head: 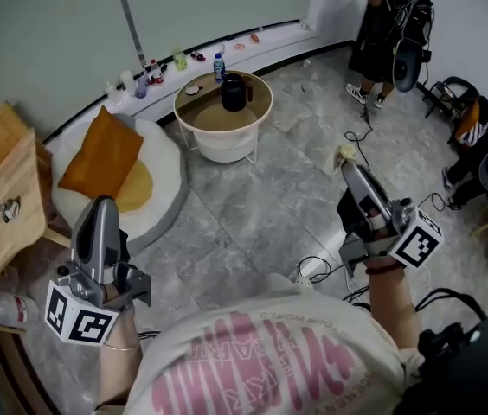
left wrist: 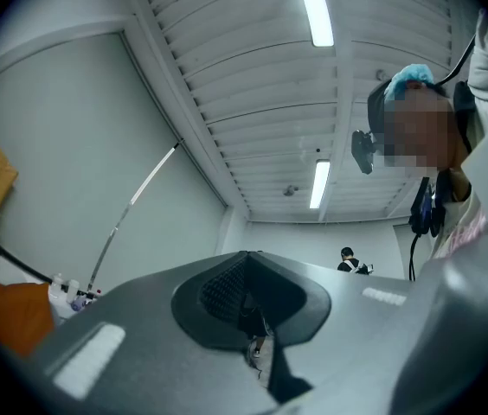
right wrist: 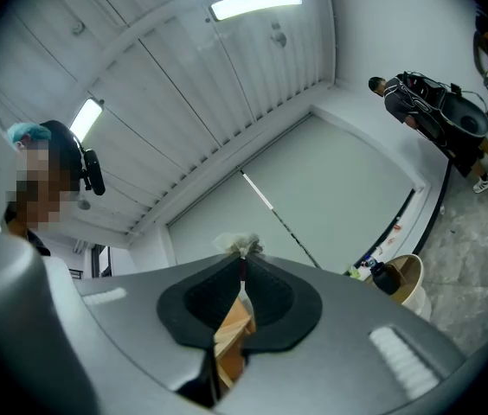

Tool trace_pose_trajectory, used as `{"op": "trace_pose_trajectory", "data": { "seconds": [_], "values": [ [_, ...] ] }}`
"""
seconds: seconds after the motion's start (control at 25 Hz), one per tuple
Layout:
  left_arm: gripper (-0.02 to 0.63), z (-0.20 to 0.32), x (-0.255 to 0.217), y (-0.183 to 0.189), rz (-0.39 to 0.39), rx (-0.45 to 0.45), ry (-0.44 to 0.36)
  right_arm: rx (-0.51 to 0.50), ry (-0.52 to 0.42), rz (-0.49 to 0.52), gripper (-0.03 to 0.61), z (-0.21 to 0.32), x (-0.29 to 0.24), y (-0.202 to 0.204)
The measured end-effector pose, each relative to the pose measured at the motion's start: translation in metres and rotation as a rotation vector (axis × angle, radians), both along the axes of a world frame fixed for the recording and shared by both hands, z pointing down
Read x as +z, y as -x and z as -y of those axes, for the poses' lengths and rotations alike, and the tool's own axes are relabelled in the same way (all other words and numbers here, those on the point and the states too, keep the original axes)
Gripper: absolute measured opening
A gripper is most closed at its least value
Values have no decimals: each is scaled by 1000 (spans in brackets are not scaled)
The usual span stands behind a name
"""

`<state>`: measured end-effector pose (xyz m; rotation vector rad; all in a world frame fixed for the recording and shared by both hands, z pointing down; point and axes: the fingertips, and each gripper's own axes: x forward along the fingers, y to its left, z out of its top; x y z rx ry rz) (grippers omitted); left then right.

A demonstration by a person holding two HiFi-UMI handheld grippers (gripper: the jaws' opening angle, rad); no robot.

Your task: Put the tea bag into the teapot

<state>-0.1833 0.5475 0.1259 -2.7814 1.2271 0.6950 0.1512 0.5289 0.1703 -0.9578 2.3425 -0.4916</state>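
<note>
**Both grippers raised, tea bag pinched in the right one**

The left gripper [head: 102,204] is held upright at the person's left. Its jaws are pressed together with nothing between them, and its own view looks past the closed tips [left wrist: 248,254] at ceiling lights. The right gripper [head: 349,171] is lifted on a bent arm and tilted forward and inward. Its jaws are clamped on the tea bag [head: 343,156], whose pale crumpled top sticks out just beyond the fingertips [right wrist: 240,245].

The black teapot [head: 234,92] stands well ahead of both sets of fingers, to the left of the right gripper's tips, on a round wood-topped table [head: 222,145] with a white base. Only open grey floor lies between the tea bag and the teapot. A thin cable [head: 361,132] trails on the floor just beyond the right fingertips.

An orange cushion [head: 101,154] on a white round pouf [head: 166,188] sits just ahead of the left fingers. A standing person [head: 391,24] is far beyond the right gripper.
</note>
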Motion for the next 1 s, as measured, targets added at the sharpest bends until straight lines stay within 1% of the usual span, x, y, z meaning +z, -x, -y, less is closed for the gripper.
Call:
{"op": "trace_pose_trajectory", "data": {
  "seconds": [0.16,0.28,0.36,0.56,0.76,0.88,1.0],
  "values": [
    [18,3,5,2,21,11,8,-26,15,14,18,13,5,15],
    [18,4,13,1,78,19,-1,-49,24,6,18,23,11,33],
    [18,10,17,3,109,22,7,-51,31,-8,18,32,11,40],
    [18,34,16,11,87,19,40,-65,45,-43,18,61,-2,47],
    [18,55,32,8,74,-12,87,-66,69,-36,18,77,11,39],
    [18,64,41,2,81,-8,84,-63,77,-39,18,82,24,33],
    [18,79,46,-4,90,-7,69,-65,71,-19,18,98,31,26]
  ]
}}
